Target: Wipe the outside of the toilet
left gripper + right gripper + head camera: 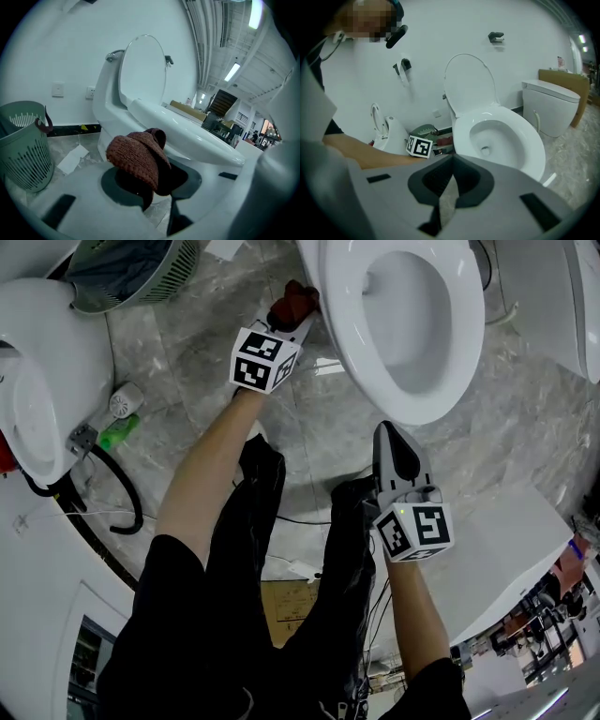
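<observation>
left gripper (298, 317) was reached out well ahead of the body, with the left forearm (202, 488) bare and nearly straight behind its marker cube (263, 358). Jaws were clamped on a reddish-brown cloth (138, 157), bunched over the jaw tips, bulk toward the left jaw. right gripper (389, 437) was held back just beside the knee, tips pointing forward, jaws closed tip to tip, nothing between them. Its cube (415, 531) sat at the rear, and the right forearm (419, 620) came in straight behind it. legs (234, 568) were in black.
</observation>
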The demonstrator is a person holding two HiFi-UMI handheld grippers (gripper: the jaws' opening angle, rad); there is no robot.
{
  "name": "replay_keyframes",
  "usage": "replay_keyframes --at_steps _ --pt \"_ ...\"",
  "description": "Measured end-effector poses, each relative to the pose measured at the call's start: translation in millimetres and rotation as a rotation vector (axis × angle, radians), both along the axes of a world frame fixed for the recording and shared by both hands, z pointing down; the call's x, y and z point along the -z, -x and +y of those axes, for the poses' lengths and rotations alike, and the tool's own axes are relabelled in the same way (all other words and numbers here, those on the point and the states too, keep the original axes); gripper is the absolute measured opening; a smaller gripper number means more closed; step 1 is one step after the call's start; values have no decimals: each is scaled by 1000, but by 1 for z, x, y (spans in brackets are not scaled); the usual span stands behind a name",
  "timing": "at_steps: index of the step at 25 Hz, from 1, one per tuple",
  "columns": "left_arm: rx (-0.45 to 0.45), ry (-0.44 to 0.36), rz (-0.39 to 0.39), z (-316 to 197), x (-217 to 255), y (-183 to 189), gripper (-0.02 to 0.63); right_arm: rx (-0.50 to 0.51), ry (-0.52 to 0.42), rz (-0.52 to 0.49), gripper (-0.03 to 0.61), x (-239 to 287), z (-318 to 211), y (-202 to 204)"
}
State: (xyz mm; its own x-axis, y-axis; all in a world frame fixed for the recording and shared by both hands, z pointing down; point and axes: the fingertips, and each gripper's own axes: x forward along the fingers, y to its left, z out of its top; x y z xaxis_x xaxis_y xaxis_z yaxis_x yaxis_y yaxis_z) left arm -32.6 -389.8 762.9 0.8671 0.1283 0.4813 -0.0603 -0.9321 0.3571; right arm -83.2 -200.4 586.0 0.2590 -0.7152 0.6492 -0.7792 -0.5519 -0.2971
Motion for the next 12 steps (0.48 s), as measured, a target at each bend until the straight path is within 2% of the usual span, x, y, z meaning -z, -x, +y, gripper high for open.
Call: replay_keyframes --at_steps 12 --pt "41 -30 -23 61 2 26 109 64 -43 8 2 2 45 -4"
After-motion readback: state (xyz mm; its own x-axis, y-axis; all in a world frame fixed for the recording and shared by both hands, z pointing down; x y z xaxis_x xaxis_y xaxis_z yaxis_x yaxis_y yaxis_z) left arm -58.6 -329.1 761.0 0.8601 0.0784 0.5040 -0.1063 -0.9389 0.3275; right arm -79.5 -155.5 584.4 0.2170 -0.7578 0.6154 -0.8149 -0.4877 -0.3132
